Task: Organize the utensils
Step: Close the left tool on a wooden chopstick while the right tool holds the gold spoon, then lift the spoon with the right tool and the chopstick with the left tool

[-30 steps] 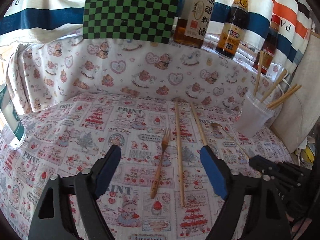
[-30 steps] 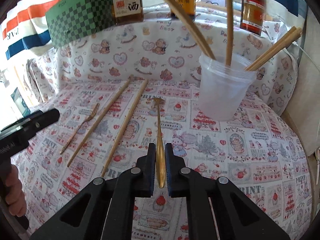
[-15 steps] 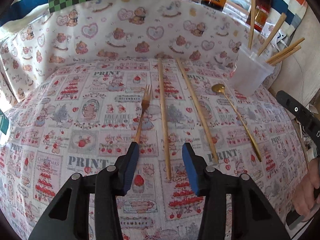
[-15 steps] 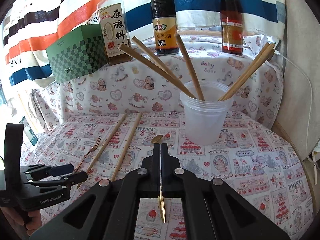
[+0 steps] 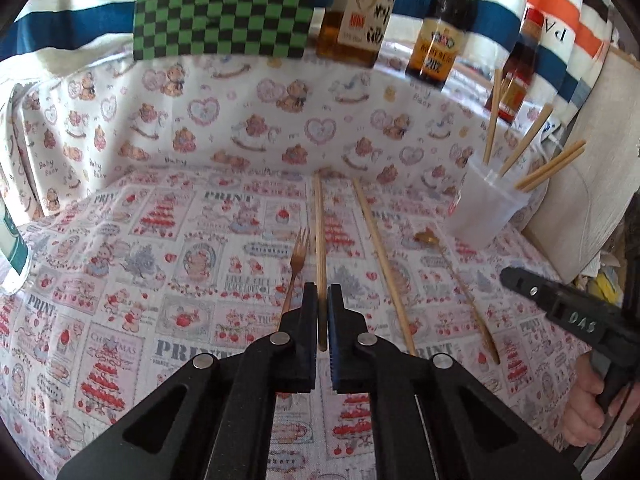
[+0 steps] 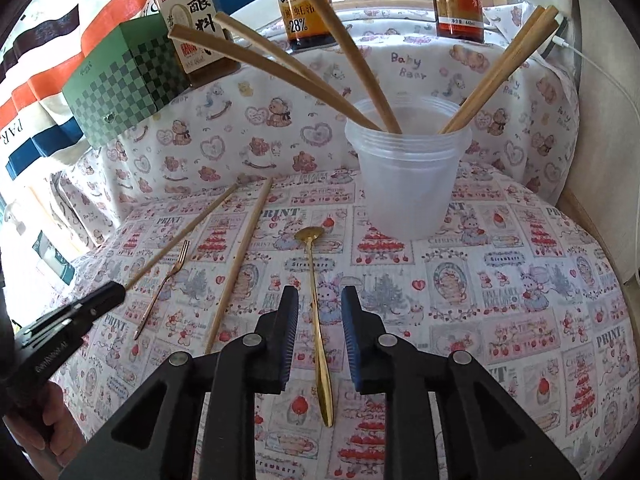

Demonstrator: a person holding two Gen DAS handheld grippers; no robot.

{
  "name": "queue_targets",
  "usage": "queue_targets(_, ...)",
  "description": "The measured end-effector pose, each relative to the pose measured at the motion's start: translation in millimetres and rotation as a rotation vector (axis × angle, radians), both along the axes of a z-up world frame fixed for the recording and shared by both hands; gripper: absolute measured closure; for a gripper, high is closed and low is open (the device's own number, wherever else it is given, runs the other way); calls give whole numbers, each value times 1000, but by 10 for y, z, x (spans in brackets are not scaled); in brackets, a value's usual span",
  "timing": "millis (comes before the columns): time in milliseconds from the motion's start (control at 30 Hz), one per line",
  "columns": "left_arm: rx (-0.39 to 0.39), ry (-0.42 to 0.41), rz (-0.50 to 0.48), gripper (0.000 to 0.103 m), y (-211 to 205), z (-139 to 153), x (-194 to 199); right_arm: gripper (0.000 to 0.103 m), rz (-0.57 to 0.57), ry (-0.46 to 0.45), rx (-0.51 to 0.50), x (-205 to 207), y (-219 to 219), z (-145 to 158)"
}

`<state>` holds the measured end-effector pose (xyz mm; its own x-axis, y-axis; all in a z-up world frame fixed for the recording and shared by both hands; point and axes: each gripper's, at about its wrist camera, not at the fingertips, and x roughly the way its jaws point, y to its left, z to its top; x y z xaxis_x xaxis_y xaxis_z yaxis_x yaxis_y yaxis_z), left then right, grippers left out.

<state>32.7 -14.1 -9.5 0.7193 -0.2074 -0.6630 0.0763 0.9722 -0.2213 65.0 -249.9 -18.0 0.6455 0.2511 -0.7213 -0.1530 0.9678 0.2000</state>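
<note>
On the bench, the cup stands at the far right with several chopsticks leaning in it. Just near of the cup lies the spoon, running near to far. Left of the spoon lies one chopstick, then the fork, then another chopstick farthest left. Behind, on a raised ledge, stand three bottles, with the box to their left.

Sunlit striped cloth backdrop
</note>
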Motion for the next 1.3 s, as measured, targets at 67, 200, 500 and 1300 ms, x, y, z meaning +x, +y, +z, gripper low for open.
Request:
queue_targets(67,-6,-72,22,99,38,104,-77,79,1,14,-6,25,9,-40)
queue_targets(200,-29,-201,56,99,111,288,-224,79,8,36,-48,67,58,-106)
queue_targets(500,-102,-383,86,99,256,525,-462,79,63,45,-112,101,248,-252)
queue_targets(1300,-111,-391,98,99,264,513,-500,59,84,96,-80,-194,76,-54)
